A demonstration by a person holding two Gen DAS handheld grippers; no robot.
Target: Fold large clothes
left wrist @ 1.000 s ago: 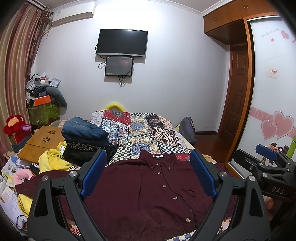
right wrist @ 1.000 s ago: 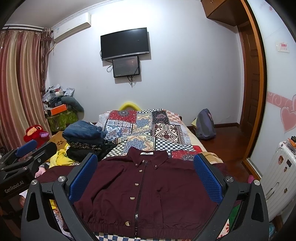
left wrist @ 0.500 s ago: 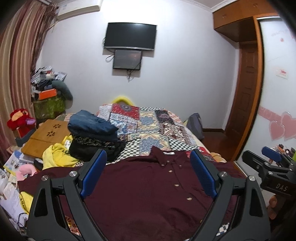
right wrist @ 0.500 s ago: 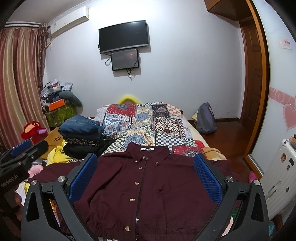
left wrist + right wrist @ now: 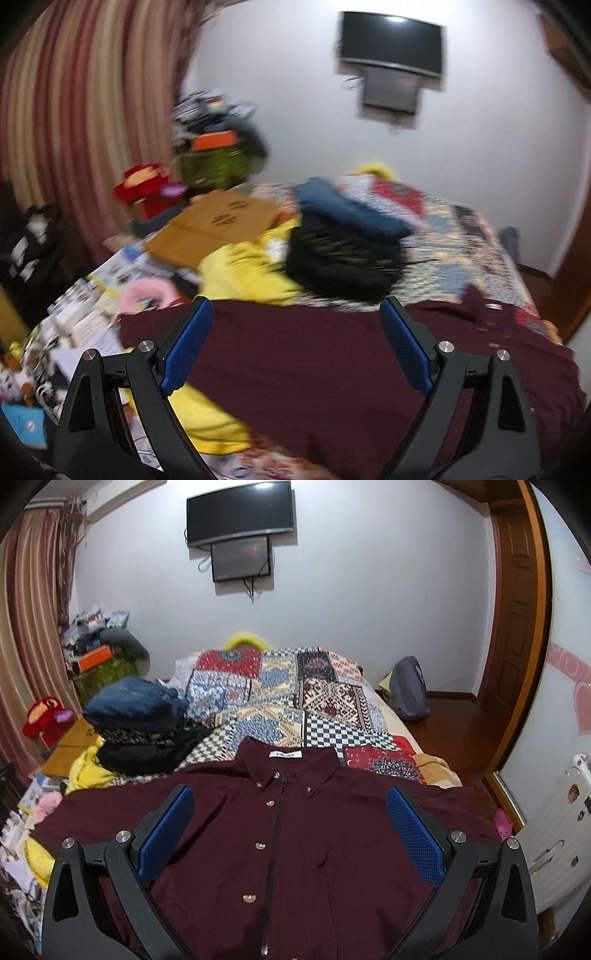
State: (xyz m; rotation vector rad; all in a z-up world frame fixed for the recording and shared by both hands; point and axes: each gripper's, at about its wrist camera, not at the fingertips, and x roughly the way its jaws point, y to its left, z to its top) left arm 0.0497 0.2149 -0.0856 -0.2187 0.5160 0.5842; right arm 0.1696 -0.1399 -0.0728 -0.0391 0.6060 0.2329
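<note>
We see a matt maroon cloth shirt [image 5: 332,842] with shiny little buttons [image 5: 260,846], lying on a printed patchwork quilt [image 5: 280,701]. The gripper pads [image 5: 413,840] look like dimpled blue rubber on matt black plastic with bright metal screws [image 5: 458,837]. Far right, the wood door [image 5: 517,602] is glossy.

The shirt [image 5: 303,834] lies flat on the near end of the bed [image 5: 332,701], a pile of folded clothes [image 5: 140,731] sits behind it to the left, a bag [image 5: 408,694] stands on the floor right of the bed, and a TV [image 5: 240,511] hangs on the wall behind.
</note>
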